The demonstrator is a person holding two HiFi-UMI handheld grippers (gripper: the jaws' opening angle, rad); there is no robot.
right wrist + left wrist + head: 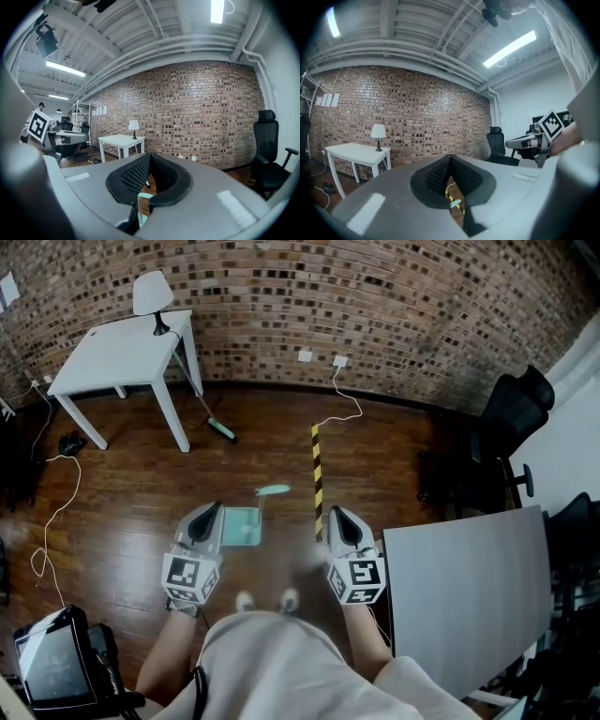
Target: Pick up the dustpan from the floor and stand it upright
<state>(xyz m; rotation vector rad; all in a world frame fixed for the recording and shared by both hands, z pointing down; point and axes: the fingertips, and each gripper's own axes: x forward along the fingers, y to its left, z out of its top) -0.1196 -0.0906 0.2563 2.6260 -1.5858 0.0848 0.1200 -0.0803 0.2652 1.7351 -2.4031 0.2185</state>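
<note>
one squarish pale-teal dustpan (pixel 242 526), glossy wood floor (pixel 122 512)

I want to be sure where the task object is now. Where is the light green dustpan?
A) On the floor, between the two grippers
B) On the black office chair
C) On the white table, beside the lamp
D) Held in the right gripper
A: in the head view the dustpan is on the wooden floor, between the left gripper and the right gripper, and neither holds it.

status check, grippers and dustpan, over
Left gripper and right gripper both shut, empty. Dustpan on floor between them, apparently upright, untouched. Striped tape beside it.
</note>
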